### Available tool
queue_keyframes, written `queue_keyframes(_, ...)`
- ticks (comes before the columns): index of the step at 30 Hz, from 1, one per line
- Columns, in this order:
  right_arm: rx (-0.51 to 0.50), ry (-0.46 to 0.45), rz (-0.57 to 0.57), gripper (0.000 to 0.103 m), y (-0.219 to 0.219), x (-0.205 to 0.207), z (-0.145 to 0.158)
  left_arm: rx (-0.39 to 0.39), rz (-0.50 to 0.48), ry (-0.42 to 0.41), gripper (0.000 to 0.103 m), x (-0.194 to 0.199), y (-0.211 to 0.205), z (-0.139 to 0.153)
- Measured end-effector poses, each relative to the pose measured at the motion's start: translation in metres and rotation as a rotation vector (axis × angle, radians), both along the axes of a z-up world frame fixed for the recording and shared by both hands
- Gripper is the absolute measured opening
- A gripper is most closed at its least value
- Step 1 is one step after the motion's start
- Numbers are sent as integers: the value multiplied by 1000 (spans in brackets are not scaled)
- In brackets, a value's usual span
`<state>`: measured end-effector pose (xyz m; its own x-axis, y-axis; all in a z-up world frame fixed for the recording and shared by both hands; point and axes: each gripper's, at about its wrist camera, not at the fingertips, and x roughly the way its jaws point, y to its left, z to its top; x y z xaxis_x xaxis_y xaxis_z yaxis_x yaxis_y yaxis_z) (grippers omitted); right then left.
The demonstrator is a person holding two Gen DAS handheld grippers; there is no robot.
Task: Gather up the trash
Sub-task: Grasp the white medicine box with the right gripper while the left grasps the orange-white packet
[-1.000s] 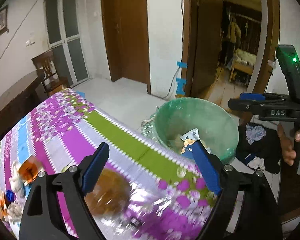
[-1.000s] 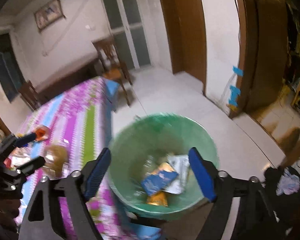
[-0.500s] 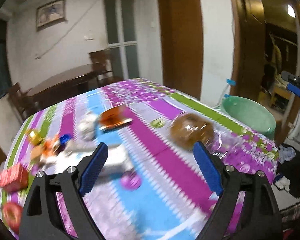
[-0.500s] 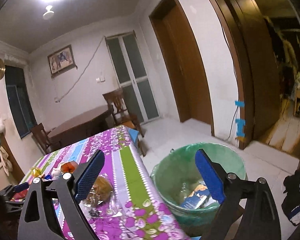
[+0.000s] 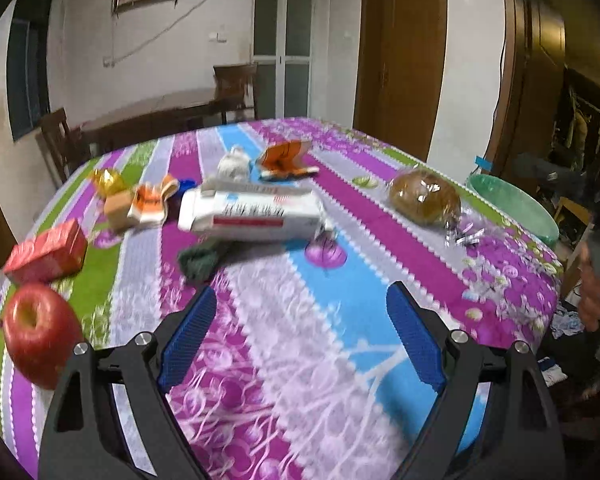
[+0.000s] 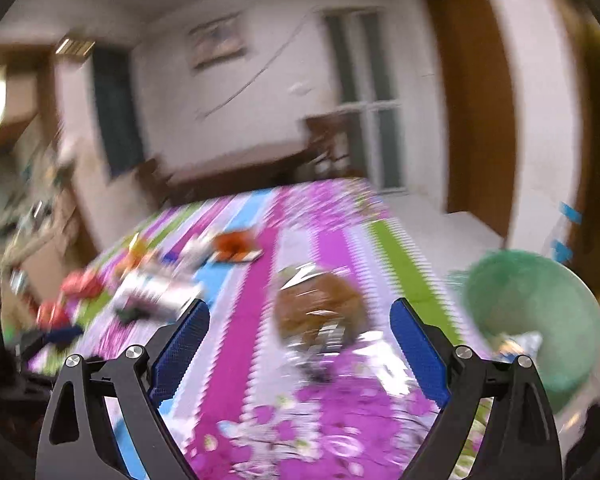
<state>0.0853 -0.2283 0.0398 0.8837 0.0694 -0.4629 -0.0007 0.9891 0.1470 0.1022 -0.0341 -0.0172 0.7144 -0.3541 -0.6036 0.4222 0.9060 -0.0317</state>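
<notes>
My left gripper point(image 5: 300, 340) is open and empty above the near part of the striped tablecloth point(image 5: 340, 280). Ahead of it lie a white box point(image 5: 252, 212), a dark green scrap point(image 5: 198, 260), orange wrappers point(image 5: 286, 158) and a bun in clear plastic point(image 5: 424, 198). My right gripper point(image 6: 300, 344) is open and empty over the table's right end, with the wrapped bun point(image 6: 320, 312) between its fingers in a blurred view. The green-lined trash bin point(image 6: 532, 320) stands to its right and also shows in the left wrist view point(image 5: 516, 208).
A red apple point(image 5: 40, 328) and a red carton point(image 5: 48, 250) lie at the table's left edge. A gold wrapper point(image 5: 108, 180) and a small brown box point(image 5: 118, 210) lie behind them. Chairs and a dark wooden table point(image 5: 160, 116) stand beyond. Clothes point(image 5: 564, 320) lie on the floor.
Both grippers swung left, away from the bin toward the table. The left view now looks down the table at the trash; the right view dropped toward the wrapped bun. Both stayed open.
</notes>
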Motion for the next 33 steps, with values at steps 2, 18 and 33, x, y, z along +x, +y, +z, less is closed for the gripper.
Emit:
queue_keyframes(2, -86, 59, 126, 92, 24, 29, 3, -13, -1, 16, 84, -3, 9, -1)
queue_keyframes(18, -654, 361, 817, 59, 192, 208, -61, -140, 140, 53, 84, -8, 76, 0)
queue_keyframes(33, -29, 271, 380, 47, 49, 60, -22, -155, 97, 75, 84, 18, 44, 5)
